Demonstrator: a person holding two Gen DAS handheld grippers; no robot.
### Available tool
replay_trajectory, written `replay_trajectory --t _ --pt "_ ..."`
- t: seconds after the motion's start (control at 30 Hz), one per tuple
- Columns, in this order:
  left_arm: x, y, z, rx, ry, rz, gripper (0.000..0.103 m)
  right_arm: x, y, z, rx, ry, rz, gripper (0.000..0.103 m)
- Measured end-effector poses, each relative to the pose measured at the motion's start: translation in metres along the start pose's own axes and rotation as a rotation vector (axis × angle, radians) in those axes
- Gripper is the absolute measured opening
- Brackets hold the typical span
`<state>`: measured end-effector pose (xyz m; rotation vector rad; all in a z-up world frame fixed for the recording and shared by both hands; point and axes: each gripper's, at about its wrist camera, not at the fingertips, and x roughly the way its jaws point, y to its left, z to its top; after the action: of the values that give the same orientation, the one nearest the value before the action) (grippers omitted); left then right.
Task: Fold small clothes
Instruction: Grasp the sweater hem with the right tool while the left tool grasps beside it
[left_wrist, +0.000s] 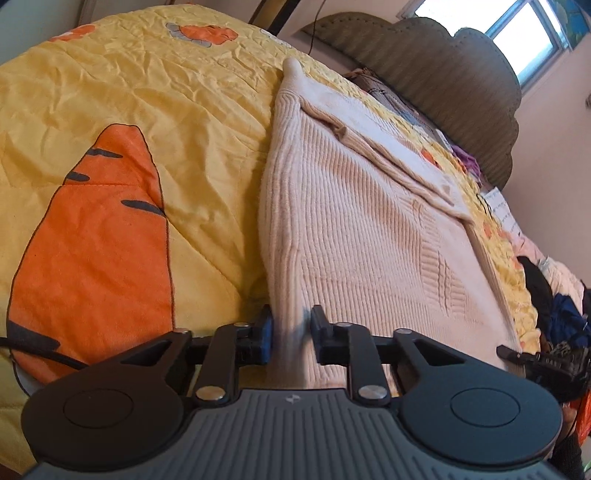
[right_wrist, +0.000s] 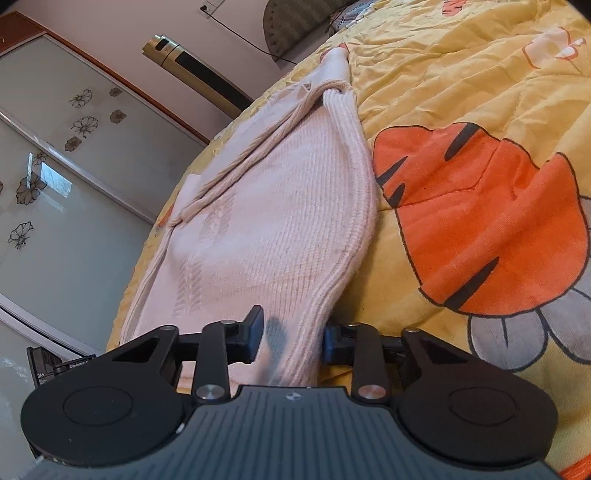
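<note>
A pale pink ribbed knit sweater (left_wrist: 369, 229) lies flat on a yellow quilt (left_wrist: 129, 110) printed with orange carrots. My left gripper (left_wrist: 291, 332) is shut on the sweater's near left edge, with a fold of knit pinched between its fingers. In the right wrist view the same sweater (right_wrist: 280, 206) runs away from me over the quilt (right_wrist: 461, 74). My right gripper (right_wrist: 293, 338) is shut on its near right edge, and thick ribbed fabric fills the gap between the pads. The sweater's neckline lies at the far end in both views.
A padded headboard (left_wrist: 443, 74) and a window (left_wrist: 517, 29) stand beyond the bed. Dark and blue clothes (left_wrist: 561, 314) are piled at the right. Glass wardrobe doors with a flower pattern (right_wrist: 55, 184) and a gold tower unit (right_wrist: 199, 70) stand left of the bed.
</note>
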<state>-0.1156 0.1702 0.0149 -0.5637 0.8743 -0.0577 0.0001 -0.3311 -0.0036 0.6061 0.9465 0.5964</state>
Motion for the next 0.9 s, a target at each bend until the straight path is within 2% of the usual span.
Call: replay_trajectory --t 0.07,0.17,0.27,0.4,0.6,0.73,0.9 --pt "-0.001 -0.004 -0.004 0.045 -0.011 0.015 0.012 0.001 -0.009 0.0 0.029 0.0 0.005 0.018" --pt "-0.005 -0.007 -0.003 0.065 -0.03 0.017 0.011 -0.002 -0.011 -0.003 0.03 -0.009 0.017 0.015" --pt "-0.018 -0.01 0.006 0.082 -0.072 -0.035 0.011 -0.007 -0.002 -0.001 0.016 -0.025 0.051 0.013" --pt "-0.038 -0.015 0.033 0.08 -0.135 -0.127 0.011 -0.02 0.011 0.014 0.041 -0.072 0.182 0.013" --pt "-0.025 -0.023 0.095 0.028 -0.195 -0.196 0.011 -0.02 0.028 0.063 0.043 -0.147 0.334 0.013" --pt "0.005 -0.03 0.147 -0.016 -0.23 -0.206 0.011 -0.002 0.036 0.106 0.026 -0.18 0.362 0.013" --pt "0.063 -0.041 0.235 -0.045 -0.246 -0.186 0.011 0.038 0.039 0.176 0.012 -0.209 0.361 0.014"
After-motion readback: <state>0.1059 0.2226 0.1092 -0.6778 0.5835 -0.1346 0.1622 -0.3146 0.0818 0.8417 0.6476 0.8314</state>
